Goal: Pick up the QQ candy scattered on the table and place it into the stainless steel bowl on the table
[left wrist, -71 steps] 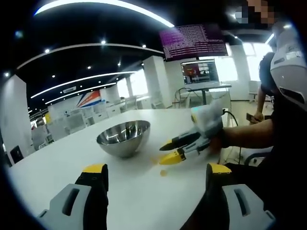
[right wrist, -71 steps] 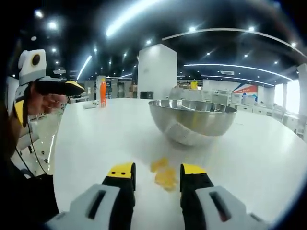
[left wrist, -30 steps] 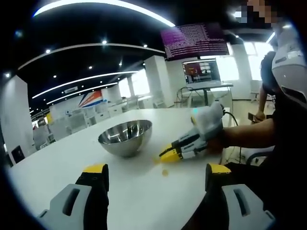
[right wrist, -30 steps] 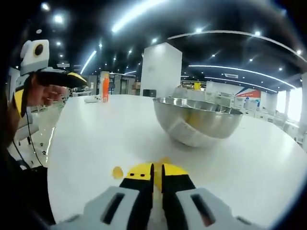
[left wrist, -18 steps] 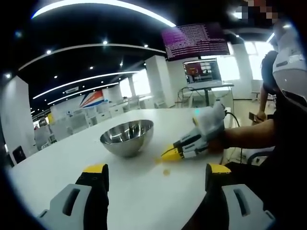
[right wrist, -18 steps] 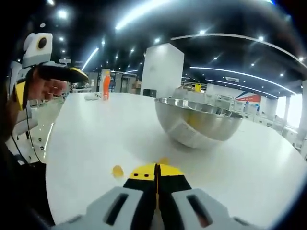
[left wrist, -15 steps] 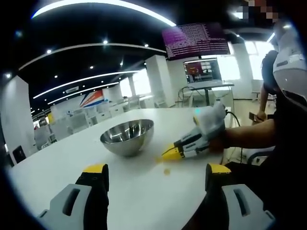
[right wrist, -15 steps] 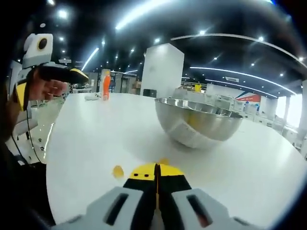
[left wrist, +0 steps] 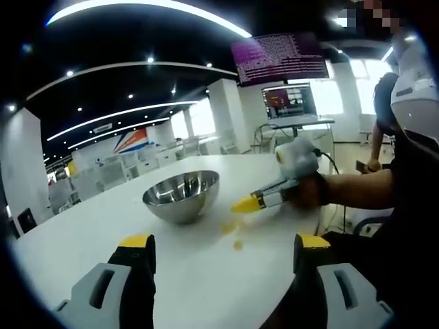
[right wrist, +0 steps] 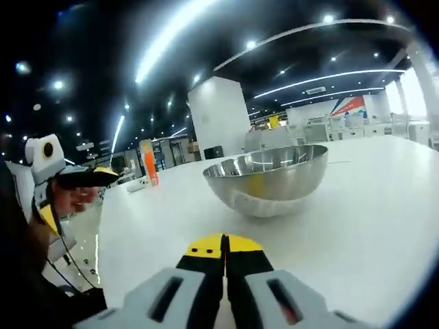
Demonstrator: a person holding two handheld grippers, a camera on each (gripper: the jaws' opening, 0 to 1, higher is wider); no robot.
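White desk (left wrist: 82, 247) carries the steel bowl (left wrist: 181, 197) mid-desk; loose candy (left wrist: 236, 244) lies beside it. My right gripper (left wrist: 248, 203) is pressed together, lifted toward the bowl, presumably pinching candy; my left gripper (left wrist: 219, 250) waits spread.

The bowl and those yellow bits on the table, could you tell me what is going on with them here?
A person is collecting yellow QQ candy off a white table with two handheld grippers. The right gripper has its jaws closed and is raised above the table beside the stainless steel bowl, apparently carrying a piece, though the candy between its tips cannot be made out. A few candies lie on the table near the bowl. The left gripper waits open, away from them.
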